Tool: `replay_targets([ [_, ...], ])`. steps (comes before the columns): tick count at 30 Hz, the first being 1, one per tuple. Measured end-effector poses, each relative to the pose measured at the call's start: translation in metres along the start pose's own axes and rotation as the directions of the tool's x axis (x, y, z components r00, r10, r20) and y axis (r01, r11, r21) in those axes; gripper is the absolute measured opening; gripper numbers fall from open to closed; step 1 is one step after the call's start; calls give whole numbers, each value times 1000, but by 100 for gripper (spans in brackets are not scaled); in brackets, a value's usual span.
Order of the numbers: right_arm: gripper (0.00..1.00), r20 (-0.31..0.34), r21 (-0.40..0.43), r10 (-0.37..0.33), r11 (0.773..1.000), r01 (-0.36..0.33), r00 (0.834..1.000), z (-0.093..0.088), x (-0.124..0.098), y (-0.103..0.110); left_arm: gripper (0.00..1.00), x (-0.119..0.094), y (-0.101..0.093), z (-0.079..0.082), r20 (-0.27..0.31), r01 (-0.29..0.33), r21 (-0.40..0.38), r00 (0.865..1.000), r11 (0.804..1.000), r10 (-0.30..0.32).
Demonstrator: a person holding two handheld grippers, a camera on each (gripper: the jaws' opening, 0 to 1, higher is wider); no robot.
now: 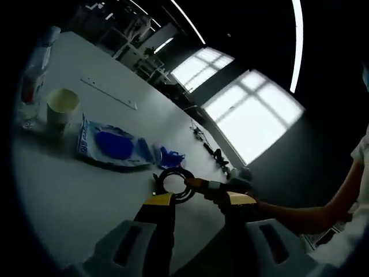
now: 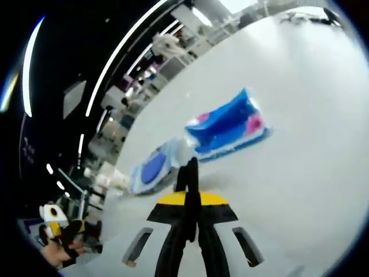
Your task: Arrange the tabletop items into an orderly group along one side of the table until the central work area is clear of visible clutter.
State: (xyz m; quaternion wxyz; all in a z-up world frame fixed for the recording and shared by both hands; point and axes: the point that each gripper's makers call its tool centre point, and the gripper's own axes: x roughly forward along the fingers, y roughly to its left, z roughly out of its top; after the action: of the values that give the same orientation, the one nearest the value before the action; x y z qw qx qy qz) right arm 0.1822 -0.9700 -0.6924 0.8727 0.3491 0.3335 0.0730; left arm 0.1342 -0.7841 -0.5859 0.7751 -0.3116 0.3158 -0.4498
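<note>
Clutter on the white table (image 1: pixel 69 196) comes to several separate items in the left gripper view. One paper cup (image 1: pixel 61 107) stands upright near the far left edge, with one clear bottle (image 1: pixel 34 75) just beyond it. One flat pack (image 1: pixel 109 147) with a blue panel lies beside the cup, toward the middle of the table. Just past that pack sits one small crumpled blue piece (image 1: pixel 170 156). One black coil (image 1: pixel 173 183) of cable lies directly ahead of the left gripper (image 1: pixel 199 199), whose two yellow-tipped jaws stand apart with nothing between them. One long thin strip (image 1: pixel 109 92) lies farther up the table, well apart from the packs. A few small dark items (image 1: pixel 216 156) rest near the far edge by the bright windows; their kind cannot be told. A person's hand (image 1: pixel 230 187) reaches in from the right, holding a device close to the coil.

In the right gripper view, two packs show: one blue and pink pack (image 2: pixel 228 124) lying flat, and one paler pack with a blue oval (image 2: pixel 153 164) just beside it. The right gripper (image 2: pixel 189 167) points at the gap between them, its jaws pressed together with nothing held. A gloved hand (image 2: pixel 60 242) holding a yellow and black device appears at the lower left.
</note>
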Motion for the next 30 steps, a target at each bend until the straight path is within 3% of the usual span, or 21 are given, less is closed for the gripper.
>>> replay_targets([
  [7, 2, -1, -45, -38, 998, 38, 999, 1, 3, -8, 33, -2, 2, 2, 13, -3, -10, 1000, 1000, 3],
  [10, 3, -3, -111, -68, 992, 67, 998, 1, 5, -14, 33, -3, 1, 6, 37, -2, -40, 999, 999, 3],
  [13, 3, -5, -114, -73, 991, 72, 997, 1, 5, -15, 33, -6, -2, 12, 75, 5, -54, 997, 999, -1],
  [20, 4, -5, -179, -110, 978, 107, 994, 0, 8, -24, 33, -9, -1, 12, 78, -4, -57, 997, 998, 8],
  [24, 4, -11, -187, -130, 974, 125, 992, -1, 9, -31, 33, -15, -1, 17, 124, -1, -86, 992, 996, 12],
  [30, 5, -26, -214, -158, 966, 149, 987, -8, 9, -37, 33, -17, 2, 19, 128, -12, -85, 992, 996, 23],
])
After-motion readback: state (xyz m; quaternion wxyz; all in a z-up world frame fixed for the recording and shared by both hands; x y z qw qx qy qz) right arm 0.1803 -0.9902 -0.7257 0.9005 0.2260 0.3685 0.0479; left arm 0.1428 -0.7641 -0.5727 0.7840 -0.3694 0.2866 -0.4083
